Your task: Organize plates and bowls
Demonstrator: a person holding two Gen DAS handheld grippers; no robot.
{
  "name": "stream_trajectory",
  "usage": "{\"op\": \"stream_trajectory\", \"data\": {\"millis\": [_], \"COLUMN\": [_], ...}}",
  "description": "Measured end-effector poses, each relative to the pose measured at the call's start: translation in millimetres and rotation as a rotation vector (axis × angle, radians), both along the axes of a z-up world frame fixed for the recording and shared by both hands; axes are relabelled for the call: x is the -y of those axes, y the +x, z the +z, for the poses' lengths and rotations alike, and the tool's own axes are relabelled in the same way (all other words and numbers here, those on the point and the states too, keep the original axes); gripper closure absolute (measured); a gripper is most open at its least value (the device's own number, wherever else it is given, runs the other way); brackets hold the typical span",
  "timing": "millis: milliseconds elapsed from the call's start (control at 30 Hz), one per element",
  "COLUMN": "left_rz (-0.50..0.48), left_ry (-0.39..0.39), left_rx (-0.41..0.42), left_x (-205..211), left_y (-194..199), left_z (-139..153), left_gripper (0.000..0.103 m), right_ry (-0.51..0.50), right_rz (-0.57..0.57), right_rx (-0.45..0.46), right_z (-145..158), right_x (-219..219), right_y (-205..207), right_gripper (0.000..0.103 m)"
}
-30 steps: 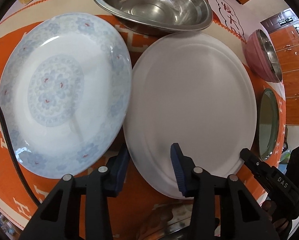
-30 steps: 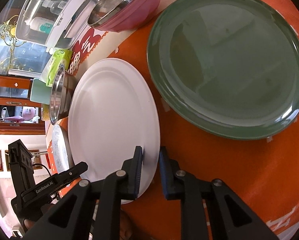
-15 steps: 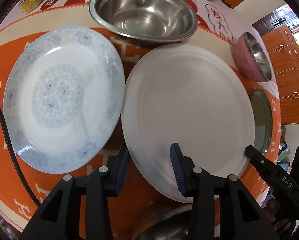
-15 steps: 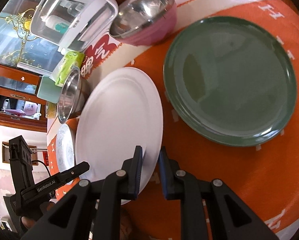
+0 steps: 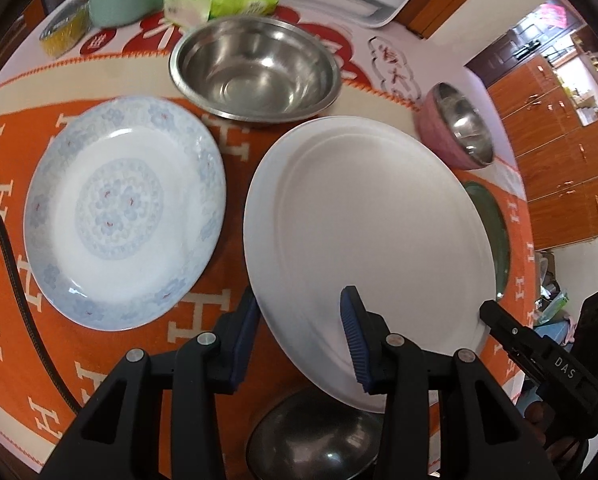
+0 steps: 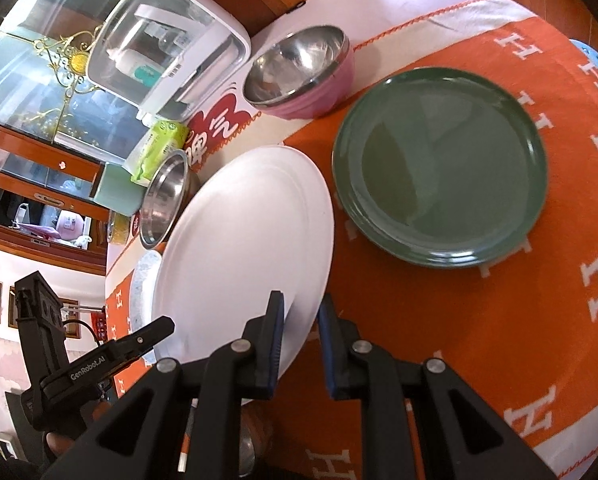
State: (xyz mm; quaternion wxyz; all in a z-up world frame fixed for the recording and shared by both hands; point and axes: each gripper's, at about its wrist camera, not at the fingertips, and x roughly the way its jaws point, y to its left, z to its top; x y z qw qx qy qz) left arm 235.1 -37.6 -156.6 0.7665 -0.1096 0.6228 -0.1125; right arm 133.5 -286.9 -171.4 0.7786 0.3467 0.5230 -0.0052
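Left wrist view: the left tool [image 5: 301,332] grips the near rim of the white plate [image 5: 379,236], one pad under the edge and one on top, and the plate sits tilted clear of the orange cloth [image 5: 111,364] on the bench. Just to its left lies the blue-patterned plate [image 5: 123,210]; behind both stands the steel bowl [image 5: 255,70], and the pink bowl [image 5: 457,130] sits off to the right.

Right wrist view: the right tool [image 6: 301,340] is clamped on the opposite edge of the same white plate [image 6: 243,240] — a two-handed carry. The green plate [image 6: 439,192] lies just beside it on the right, flat and bare.

The step in hand looks like lifting the white plate for stacking. Next — judging from the layout — it must travel level over a neighbouring plate, be centred, then lowered before either grip loosens; an uneven release could let it slide.
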Motion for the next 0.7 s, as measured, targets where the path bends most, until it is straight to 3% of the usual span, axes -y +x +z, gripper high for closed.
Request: {"op": "stream_trajectory", "data": {"millis": [700], "left_rz": [-0.034], "left_ry": [-0.081], "left_rx": [0.248], "left_x": [-15.9], "left_y": [-77.7], "left_z": [74.8], "left_gripper": [0.063], "right_ry": [-0.118], "right_rz": [0.036], "right_rx": [0.207], "right_z": [64.2], "right_x": [-18.2], "right_y": [-67.6], "right_gripper": [0.085]}}
